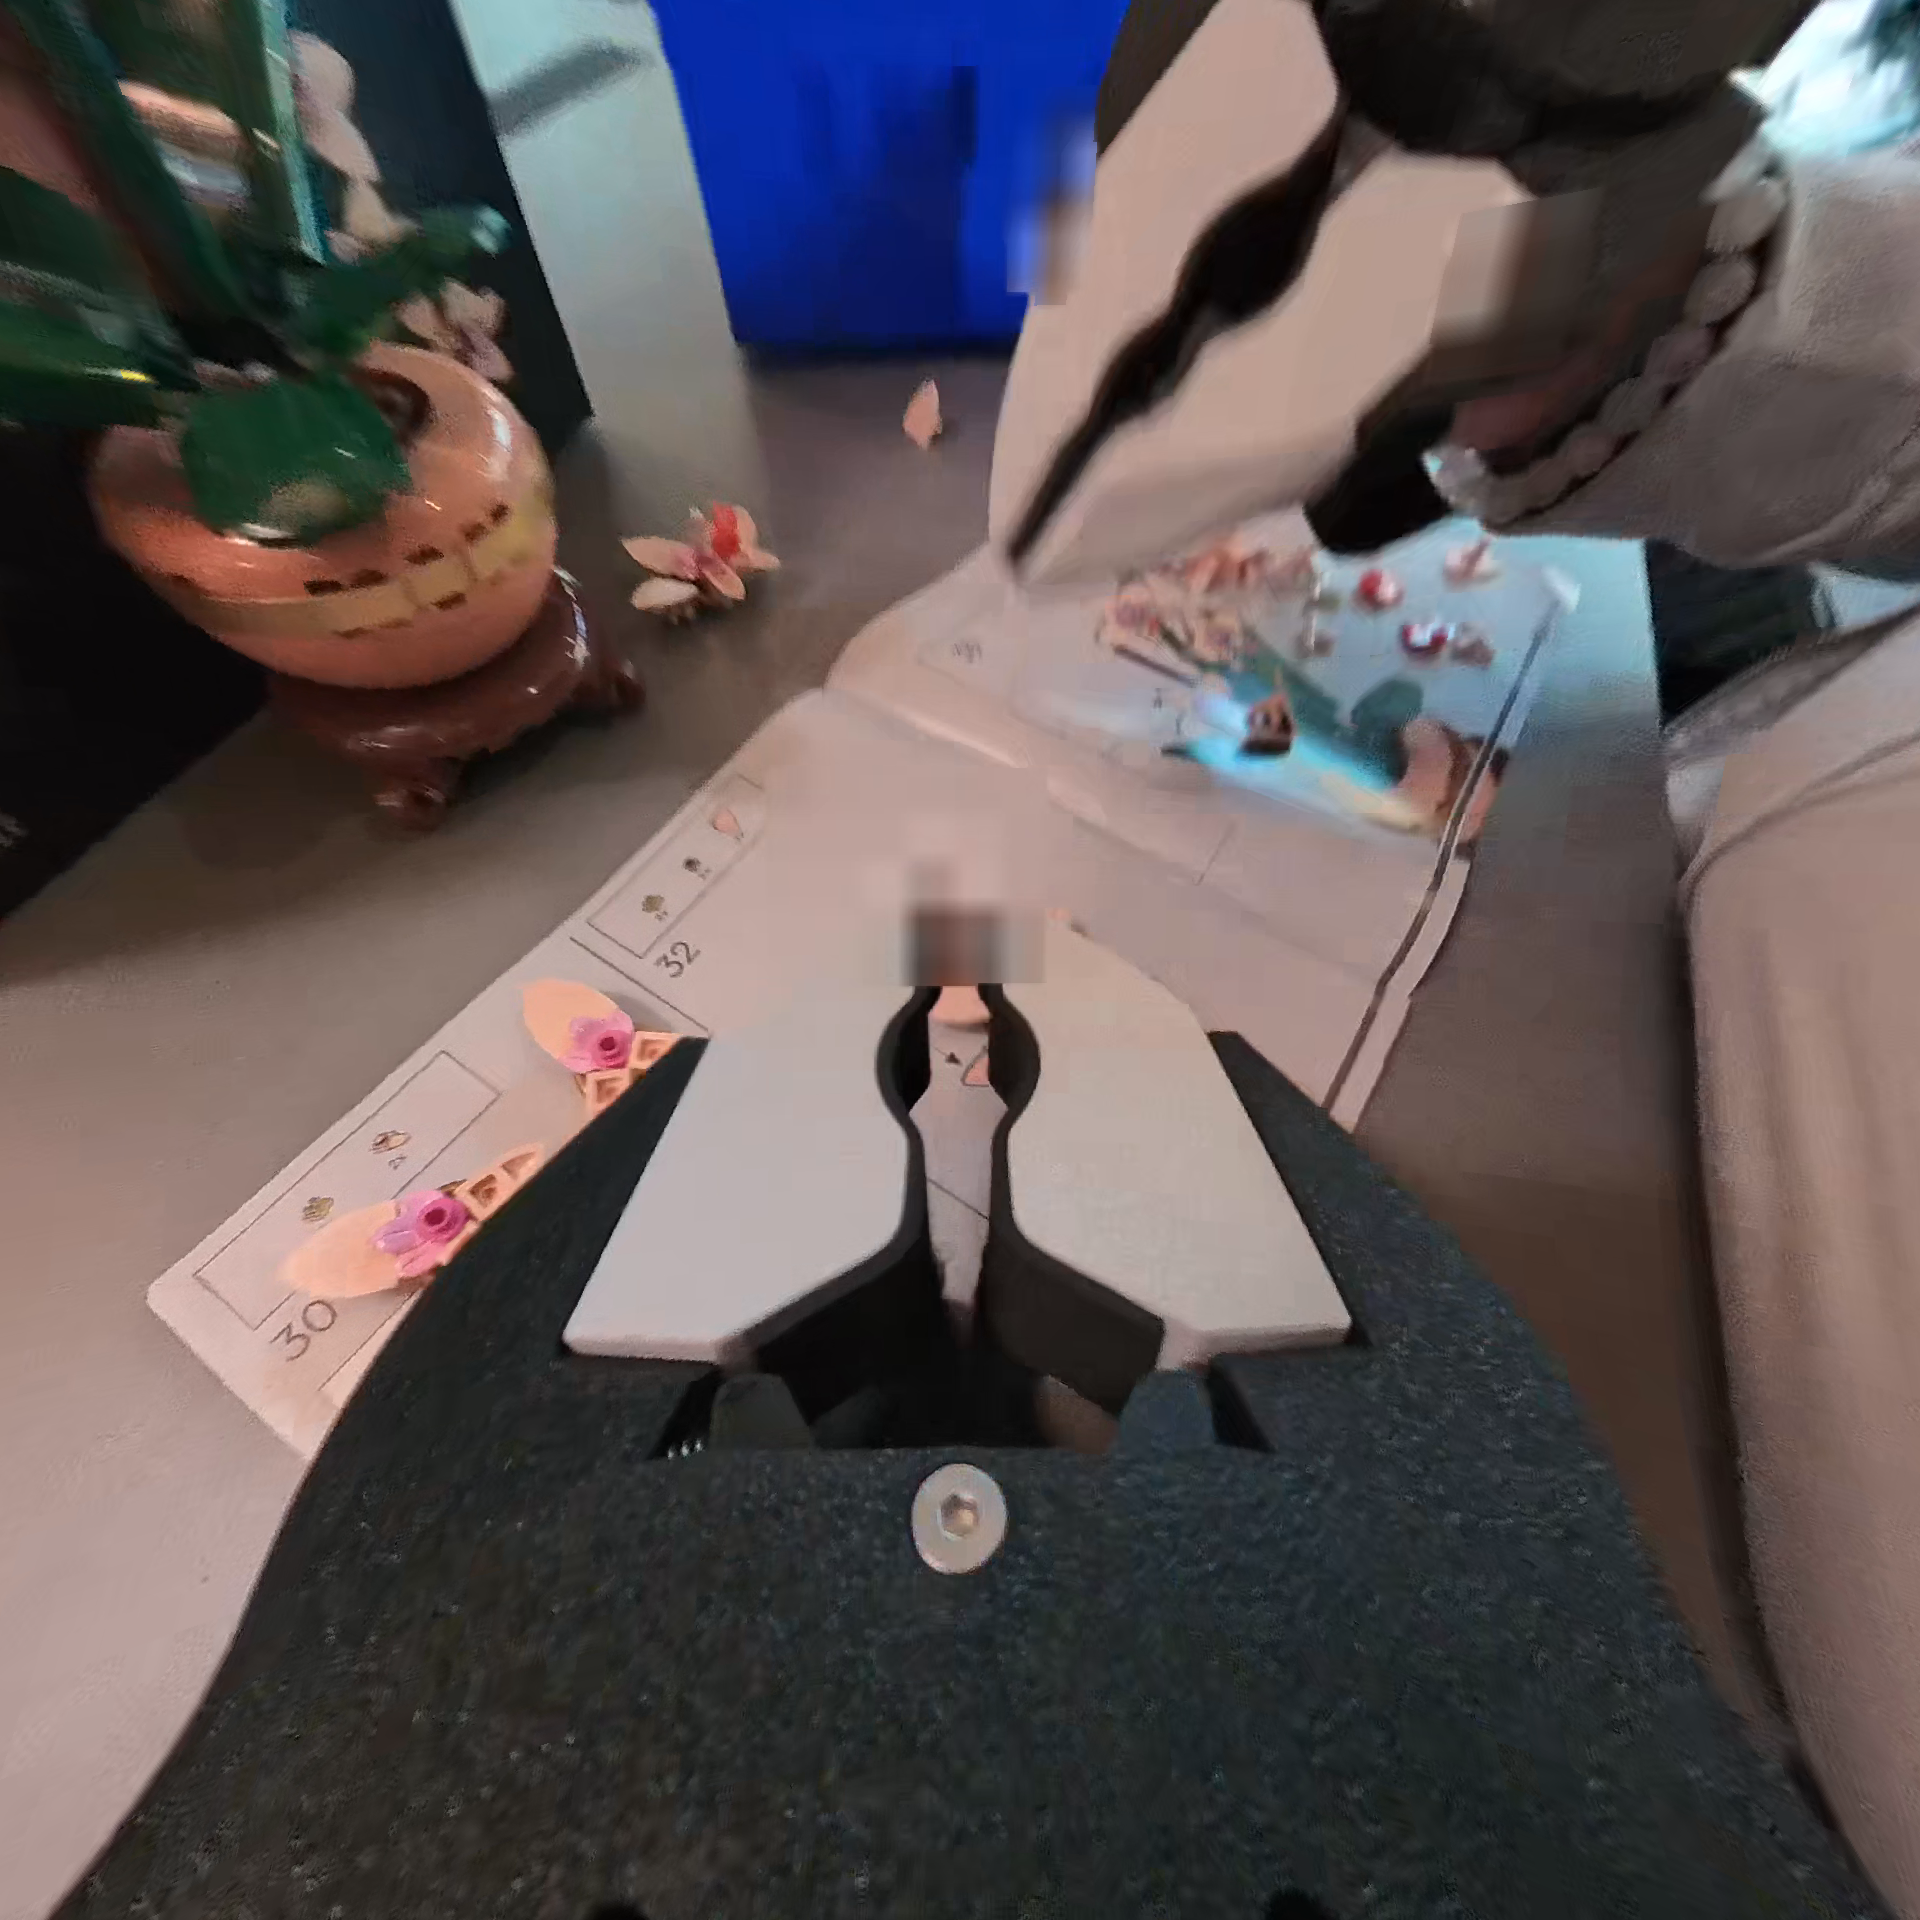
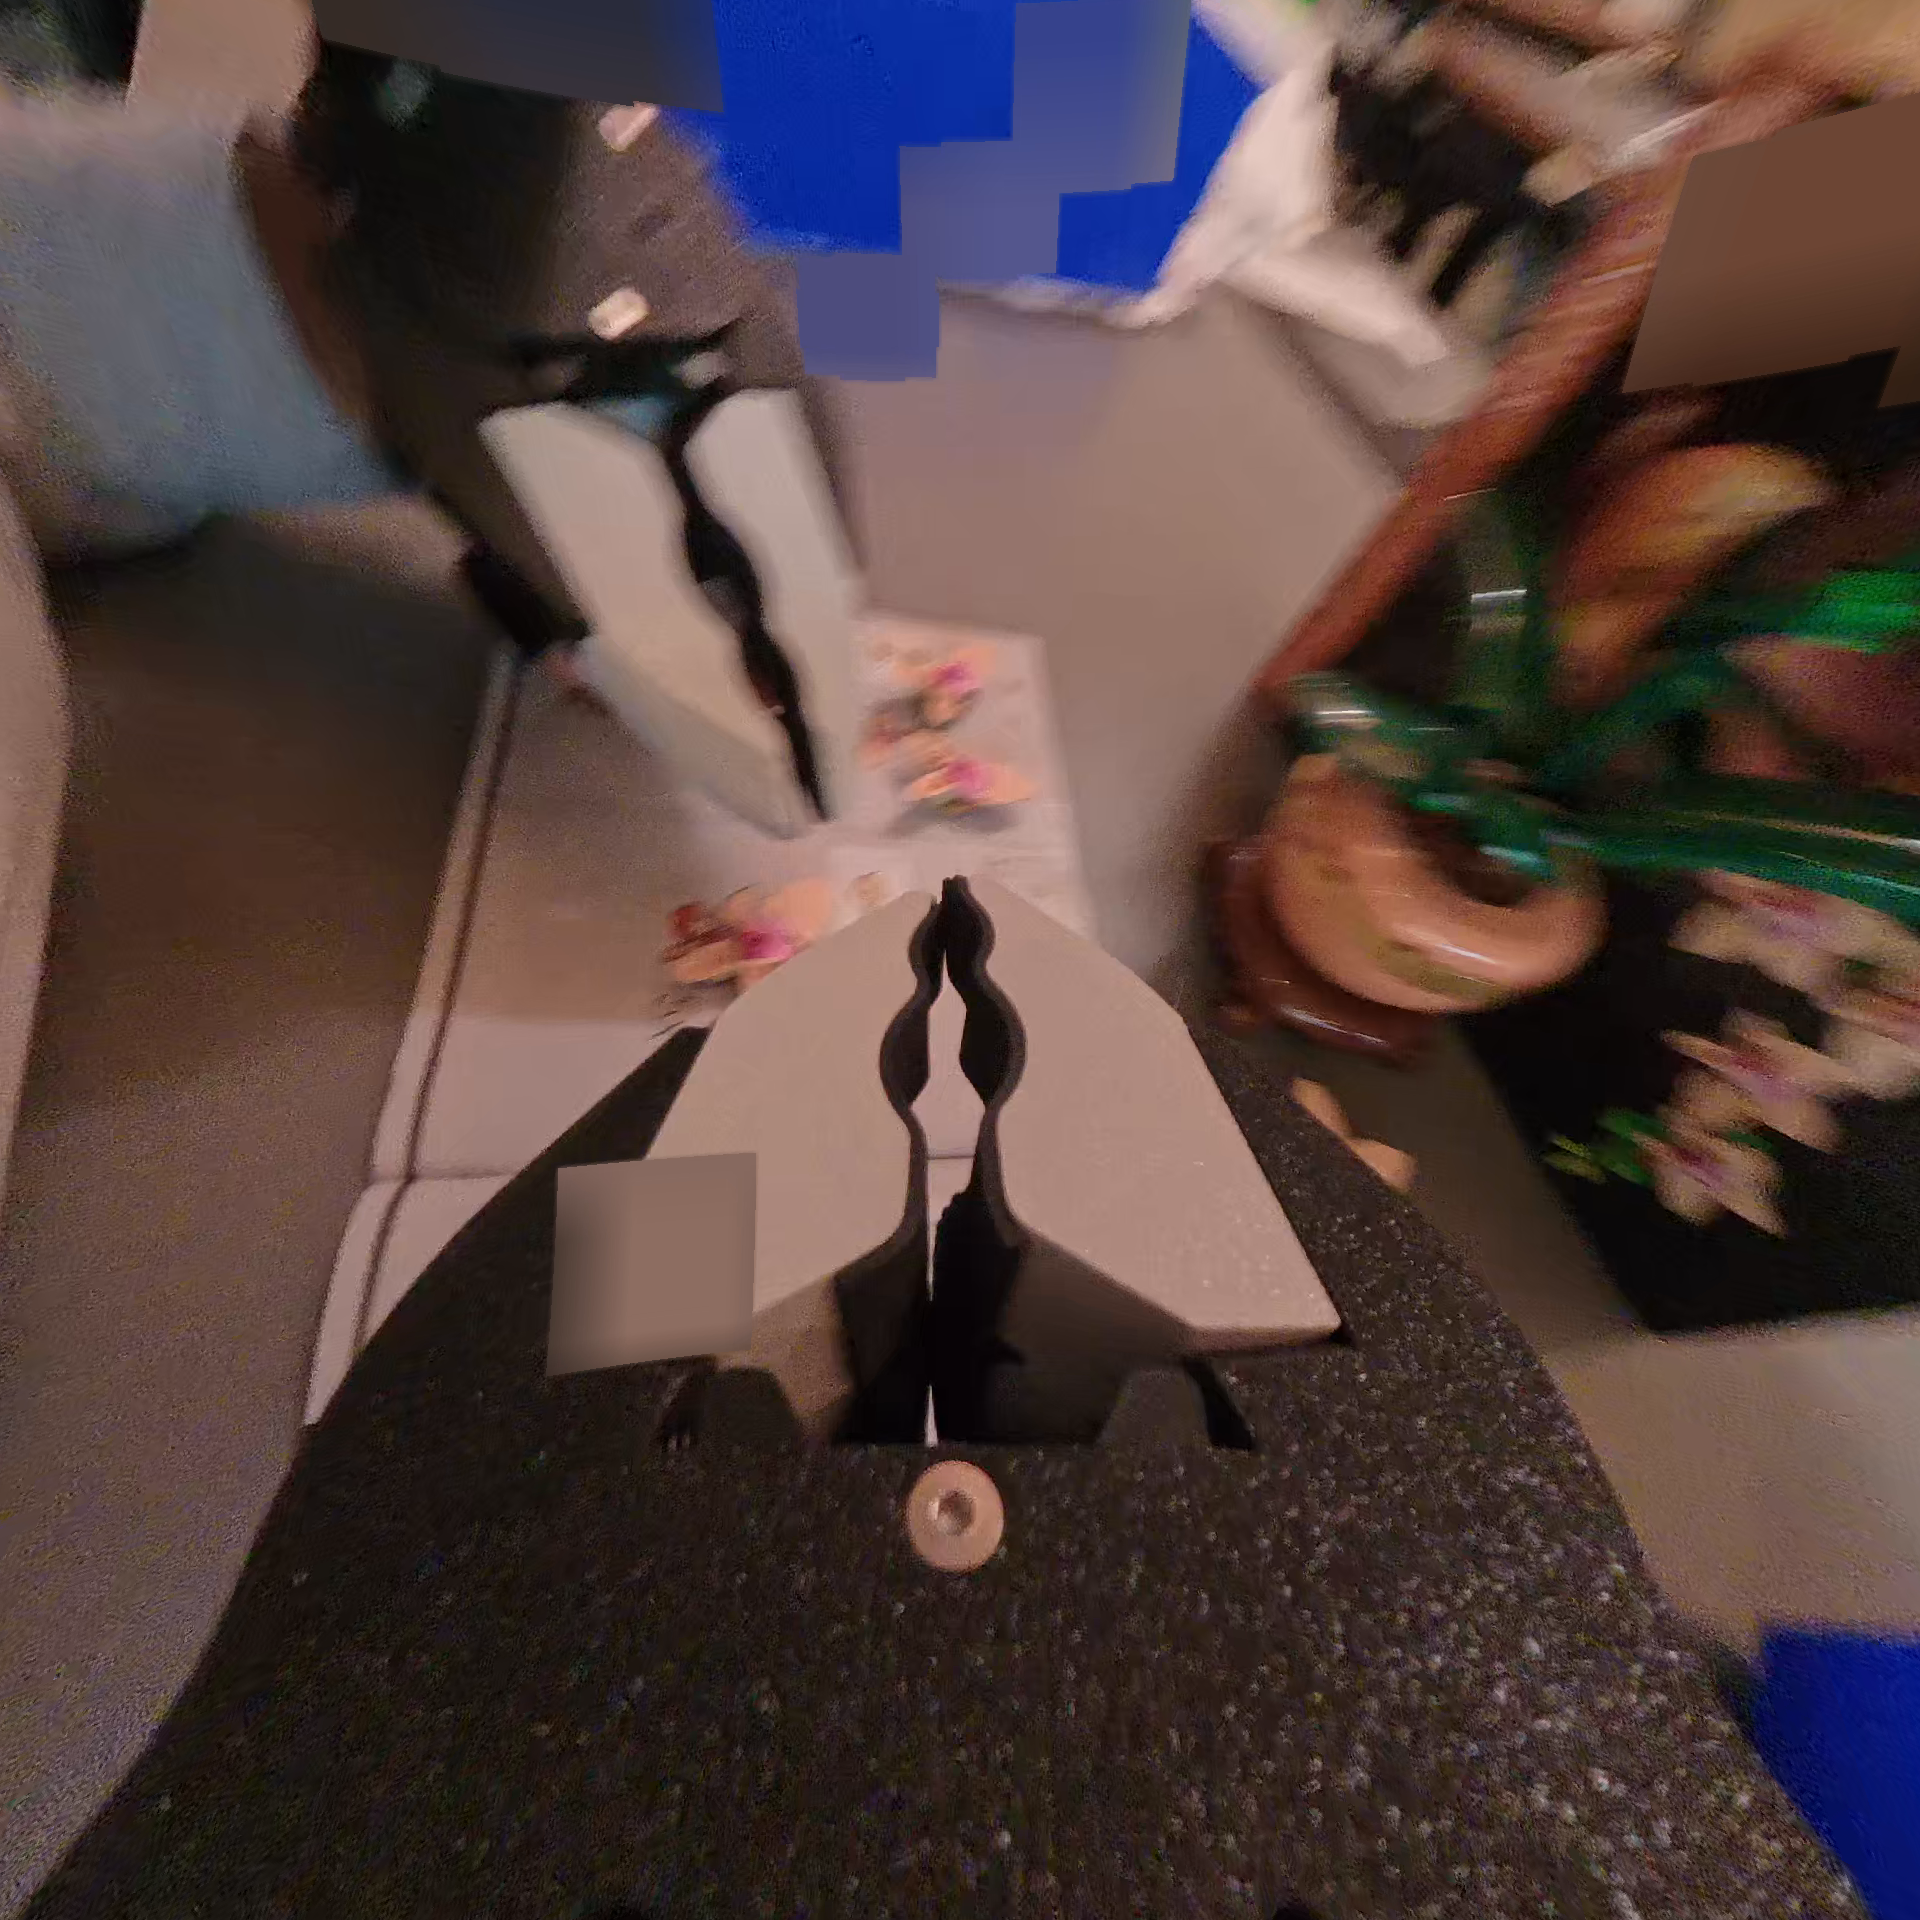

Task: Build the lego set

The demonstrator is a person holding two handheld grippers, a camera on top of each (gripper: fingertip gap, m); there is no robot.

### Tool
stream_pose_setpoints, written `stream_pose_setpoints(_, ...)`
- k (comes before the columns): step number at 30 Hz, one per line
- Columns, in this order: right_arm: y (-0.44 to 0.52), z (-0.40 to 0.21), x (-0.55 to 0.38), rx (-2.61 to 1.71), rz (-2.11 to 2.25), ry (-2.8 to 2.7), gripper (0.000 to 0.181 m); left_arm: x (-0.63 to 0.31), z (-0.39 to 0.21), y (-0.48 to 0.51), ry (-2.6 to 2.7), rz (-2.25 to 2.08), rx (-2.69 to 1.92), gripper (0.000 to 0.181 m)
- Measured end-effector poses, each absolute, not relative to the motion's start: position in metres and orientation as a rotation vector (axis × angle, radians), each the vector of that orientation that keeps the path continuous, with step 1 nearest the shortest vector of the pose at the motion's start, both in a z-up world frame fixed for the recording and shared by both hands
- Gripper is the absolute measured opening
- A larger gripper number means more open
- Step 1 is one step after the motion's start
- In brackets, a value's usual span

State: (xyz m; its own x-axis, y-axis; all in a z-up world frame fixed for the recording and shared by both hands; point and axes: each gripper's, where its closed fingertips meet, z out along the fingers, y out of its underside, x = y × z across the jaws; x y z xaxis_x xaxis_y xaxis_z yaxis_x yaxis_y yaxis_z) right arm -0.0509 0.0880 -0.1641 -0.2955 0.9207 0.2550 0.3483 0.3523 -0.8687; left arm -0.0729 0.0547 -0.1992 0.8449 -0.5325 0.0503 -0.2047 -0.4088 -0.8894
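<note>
Two grippers are held above the open instruction booklet (image 1: 1039,821), probably so the pictured steps can be checked. At far left the built potted orchid (image 1: 322,499) is seen. Small pink flower assemblies (image 1: 592,1044) are laid on the booklet's near left. Left gripper (image 1: 958,1013) pinches a pale piece (partly masked); right gripper (image 2: 954,894) is pressed together, empty.

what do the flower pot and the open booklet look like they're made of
Flower pot: looks like glossy hard plastic, with bright highlights on its pink curve and seams between small bricks. Booklet: thin printed paper with a slight sheen, lying flat with a centre fold.
</note>
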Motion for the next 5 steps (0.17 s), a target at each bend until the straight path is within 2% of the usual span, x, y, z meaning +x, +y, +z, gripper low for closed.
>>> stream_pose_setpoints(4, 0.145, -0.077, -0.005, -1.001, 1.044, -1.337, 0.000, -0.088, -0.173, 0.051, 0.413, -0.396, -1.867, 0.013)
stream_pose_setpoints(5, 0.152, -0.057, 0.010, -0.941, 1.059, -1.241, 0.013, -0.091, -0.167, 0.049, 0.376, -0.410, -1.835, 0.015)
